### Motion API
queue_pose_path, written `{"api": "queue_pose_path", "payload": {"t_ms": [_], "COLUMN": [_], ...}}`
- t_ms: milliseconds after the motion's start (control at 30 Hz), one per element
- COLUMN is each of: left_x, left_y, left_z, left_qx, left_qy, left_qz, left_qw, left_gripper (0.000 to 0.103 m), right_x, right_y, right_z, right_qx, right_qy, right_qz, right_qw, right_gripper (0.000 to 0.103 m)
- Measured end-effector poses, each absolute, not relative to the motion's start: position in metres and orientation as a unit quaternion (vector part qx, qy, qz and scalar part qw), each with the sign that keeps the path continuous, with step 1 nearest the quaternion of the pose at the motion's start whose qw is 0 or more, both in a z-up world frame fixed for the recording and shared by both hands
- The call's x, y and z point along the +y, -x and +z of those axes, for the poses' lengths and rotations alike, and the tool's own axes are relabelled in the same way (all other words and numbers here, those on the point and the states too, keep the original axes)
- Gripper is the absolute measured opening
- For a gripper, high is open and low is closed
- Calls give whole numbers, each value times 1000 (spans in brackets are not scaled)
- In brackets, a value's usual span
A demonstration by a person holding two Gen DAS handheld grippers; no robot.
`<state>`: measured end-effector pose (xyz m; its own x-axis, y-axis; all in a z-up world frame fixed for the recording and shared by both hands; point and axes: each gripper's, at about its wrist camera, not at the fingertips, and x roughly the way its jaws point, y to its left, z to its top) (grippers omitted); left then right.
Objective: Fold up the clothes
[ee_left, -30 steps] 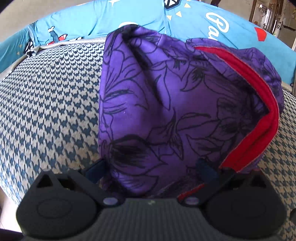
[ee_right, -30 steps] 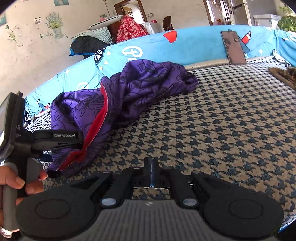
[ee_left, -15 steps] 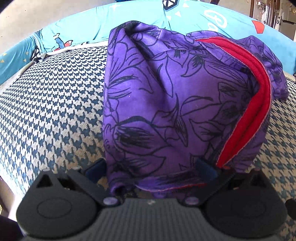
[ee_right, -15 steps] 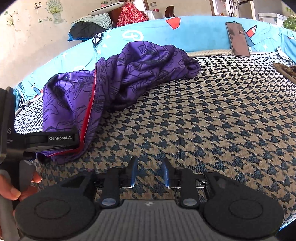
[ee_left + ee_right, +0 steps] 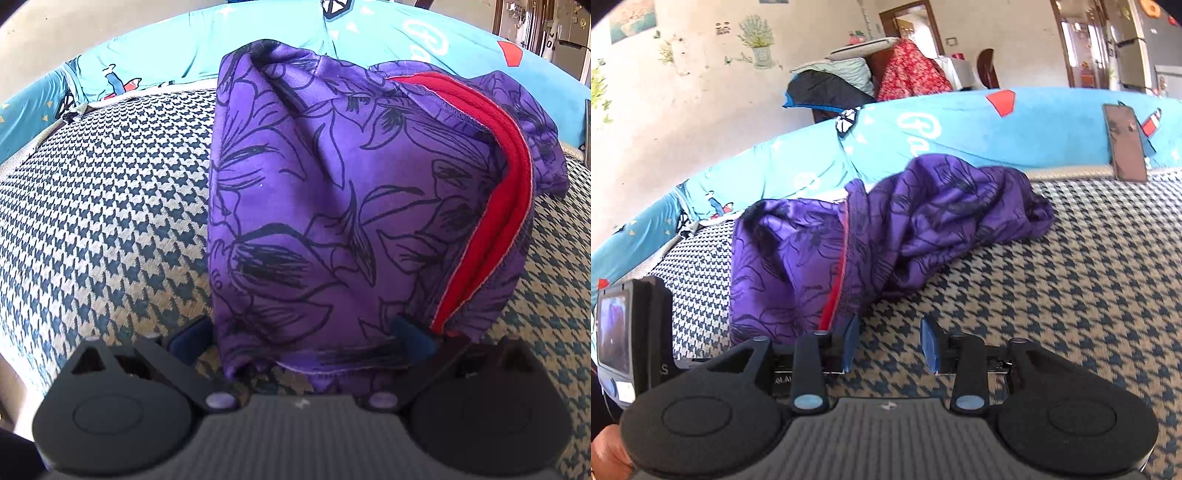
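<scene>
Houndstooth bed [image 5: 1071,266]: left hand-held gripper [image 5: 303,336] wide apart around purple garment [image 5: 332,206], grip unclear; right hand-held gripper [image 5: 892,343] opening, nothing between.

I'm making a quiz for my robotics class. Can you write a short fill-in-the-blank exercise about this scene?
1. The purple garment has trim coloured ____.
2. The garment lies on a cover with a ____ pattern.
3. A phone leans against the ____ backrest.
4. Between the fingers of the right gripper there is ____.

Missing words: red; houndstooth; blue; nothing
</scene>
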<state>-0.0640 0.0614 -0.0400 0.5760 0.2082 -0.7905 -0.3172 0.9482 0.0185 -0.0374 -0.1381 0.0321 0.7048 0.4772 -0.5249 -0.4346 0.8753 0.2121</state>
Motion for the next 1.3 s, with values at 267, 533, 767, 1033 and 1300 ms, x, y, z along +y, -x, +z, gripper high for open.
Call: {"api": "queue_pose_path", "payload": {"t_ms": [267,533,767,1033,1300], "left_x": [63,63,64,69,73], "left_y": [66,68,69,71,71], "left_z": [-39,-37,-35,-34,-32], "left_qx": [437,439,441,442,445], "left_qy": [65,66,70,72,75], "left_qz": [146,151,156,151,151], "left_qw": [885,883,881,881,880], "left_gripper": [103,103,103,103,103], "right_x": [-112,-79,-51,-21,-10], "right_y": [5,-35,-56,-87,-106], "right_z": [50,47,47,30,6], "right_qx": [229,208,175,200,229], "right_qy": [37,55,81,114,147], "right_qz": [287,293,305,314,261], "right_qw": [929,932,933,921,926], "right_gripper": [56,56,55,54,24]}}
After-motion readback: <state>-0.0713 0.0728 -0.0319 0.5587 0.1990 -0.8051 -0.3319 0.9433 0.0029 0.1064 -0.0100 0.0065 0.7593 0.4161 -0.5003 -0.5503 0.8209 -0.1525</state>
